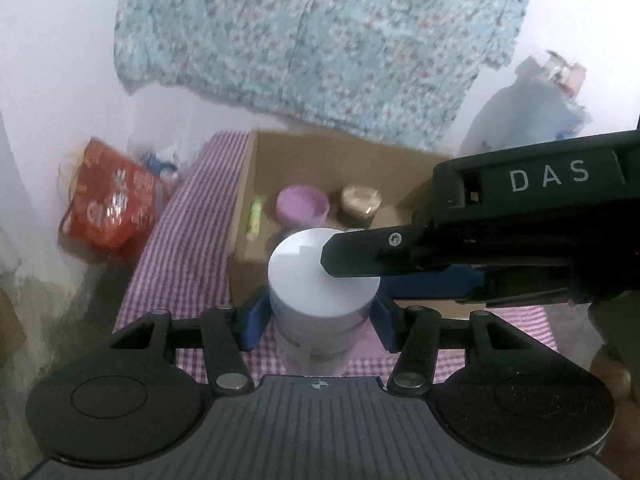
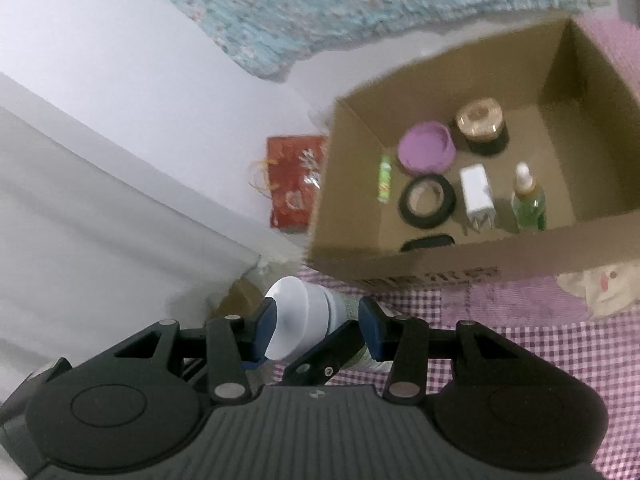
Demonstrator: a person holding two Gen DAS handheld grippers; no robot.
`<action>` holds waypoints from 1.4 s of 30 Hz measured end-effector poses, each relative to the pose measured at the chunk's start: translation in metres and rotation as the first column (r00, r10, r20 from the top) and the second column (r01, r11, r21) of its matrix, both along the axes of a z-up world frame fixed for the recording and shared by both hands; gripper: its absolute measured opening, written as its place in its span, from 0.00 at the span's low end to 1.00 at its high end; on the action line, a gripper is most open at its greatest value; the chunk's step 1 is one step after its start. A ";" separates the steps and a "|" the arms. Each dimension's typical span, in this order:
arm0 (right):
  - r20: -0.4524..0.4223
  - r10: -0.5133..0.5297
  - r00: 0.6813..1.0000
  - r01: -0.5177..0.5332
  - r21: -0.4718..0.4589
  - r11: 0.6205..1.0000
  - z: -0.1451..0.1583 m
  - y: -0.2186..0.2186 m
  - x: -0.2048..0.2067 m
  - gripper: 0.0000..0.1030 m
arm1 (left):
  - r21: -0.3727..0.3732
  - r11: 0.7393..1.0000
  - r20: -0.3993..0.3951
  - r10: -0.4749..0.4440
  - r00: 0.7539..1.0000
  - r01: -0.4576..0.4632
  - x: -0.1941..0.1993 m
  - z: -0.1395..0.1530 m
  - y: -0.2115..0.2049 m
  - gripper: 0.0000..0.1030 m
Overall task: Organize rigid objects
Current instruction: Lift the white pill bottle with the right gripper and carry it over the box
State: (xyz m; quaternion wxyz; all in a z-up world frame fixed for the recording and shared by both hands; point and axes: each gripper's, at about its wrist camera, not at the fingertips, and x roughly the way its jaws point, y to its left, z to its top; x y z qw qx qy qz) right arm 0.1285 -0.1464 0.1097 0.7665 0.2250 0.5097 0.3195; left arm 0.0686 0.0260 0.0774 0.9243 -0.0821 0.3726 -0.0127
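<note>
A white-capped jar (image 1: 320, 280) stands upright between my left gripper's (image 1: 318, 318) blue pads, which are shut on its body. My right gripper (image 2: 316, 330) reaches in from the right in the left wrist view and its pads close on the same jar's white cap (image 2: 296, 320). Just behind stands an open cardboard box (image 2: 440, 256) on the purple checked cloth (image 1: 180, 264). Inside it lie a purple bowl (image 2: 426, 146), a gold-lidded jar (image 2: 482, 124), a black tape roll (image 2: 426, 200), a white charger (image 2: 476, 194), a green bottle (image 2: 528, 200) and a green tube (image 2: 385, 178).
A red snack bag (image 1: 112, 204) lies on the floor left of the bed. A floral teal cloth (image 1: 320, 48) hangs on the white wall behind. A white bundle (image 1: 520, 112) sits at the far right. A cream patch with a cartoon face (image 2: 600, 288) shows on the cloth.
</note>
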 end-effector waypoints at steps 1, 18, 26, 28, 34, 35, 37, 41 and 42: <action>0.016 -0.004 1.000 0.004 0.005 1.000 0.007 -0.003 -0.003 0.47 | 0.006 1.000 0.013 -0.008 1.000 0.008 -0.001 0.006 -0.003 0.52; 0.089 -0.159 0.983 0.153 0.069 0.986 0.055 -0.082 0.073 0.47 | -0.051 0.980 0.032 -0.189 0.981 0.190 0.102 0.041 -0.074 0.52; 0.038 -0.190 0.981 0.186 0.096 0.978 0.011 -0.101 0.145 0.47 | -0.035 0.979 -0.054 -0.201 0.978 0.199 0.170 0.011 -0.098 0.52; 0.013 -0.194 0.981 0.192 0.105 0.976 -0.007 -0.104 0.164 0.47 | -0.023 0.980 -0.079 -0.197 0.977 0.196 0.184 -0.001 -0.101 0.52; -0.064 -0.199 0.978 0.205 0.113 0.972 -0.059 -0.111 0.197 0.47 | -0.019 0.981 -0.165 -0.192 0.968 0.191 0.215 -0.042 -0.107 0.52; -0.070 -0.198 0.978 0.204 0.107 0.973 -0.067 -0.111 0.201 0.47 | -0.016 0.981 -0.179 -0.193 0.965 0.193 0.218 -0.048 -0.108 0.52; -0.078 -0.194 0.978 0.201 0.091 0.975 -0.079 -0.111 0.206 0.47 | -0.013 0.981 -0.198 -0.194 0.961 0.195 0.222 -0.057 -0.111 0.52; -0.056 -0.168 0.984 0.172 0.059 0.983 -0.086 -0.108 0.210 0.42 | 0.009 0.979 -0.221 -0.196 0.955 0.203 0.224 -0.066 -0.116 0.53; -0.049 -0.163 0.985 0.166 0.052 0.985 -0.084 -0.108 0.208 0.42 | 0.007 0.979 -0.224 -0.197 0.954 0.204 0.225 -0.066 -0.116 0.55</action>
